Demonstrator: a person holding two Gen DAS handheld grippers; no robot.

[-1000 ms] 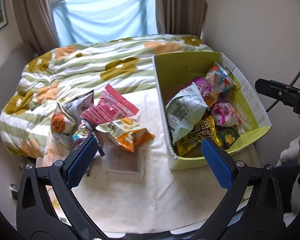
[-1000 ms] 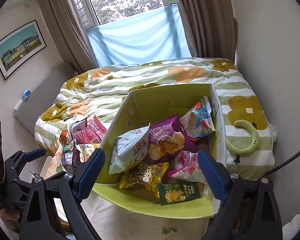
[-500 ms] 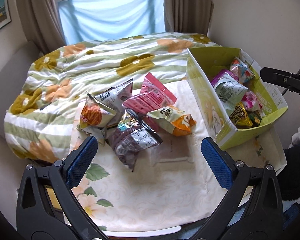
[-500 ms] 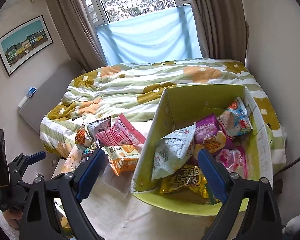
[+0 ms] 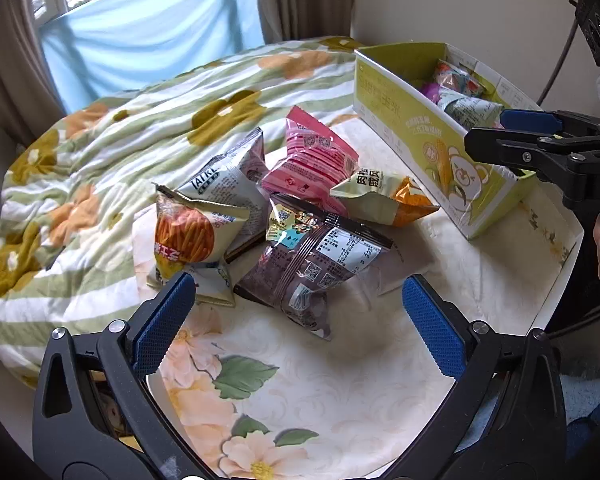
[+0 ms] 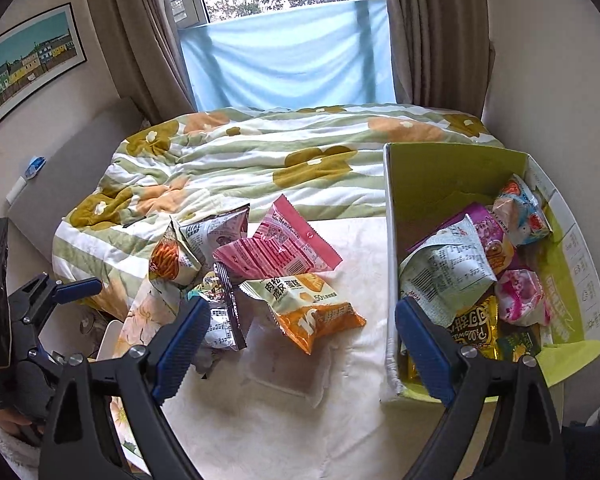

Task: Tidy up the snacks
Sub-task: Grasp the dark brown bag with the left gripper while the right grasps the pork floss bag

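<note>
Both cameras had swung left, sliding the green box [image 5: 440, 148] toward the right edge of frame. Left tongs [image 5: 296, 320] and right tongs [image 6: 302, 342] gaped wide, holding nothing, above the floral worktop [image 5: 340, 400]. Five loose snack packets [image 6: 276, 248] lay mid-frame, left of the box holding more.

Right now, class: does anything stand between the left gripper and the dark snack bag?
Nothing visible does. The left gripper is open with the dark bag lying straight ahead of its fingertips, on top at the near edge of the pile on the cloth. The other bags lie behind or beside it.
</note>
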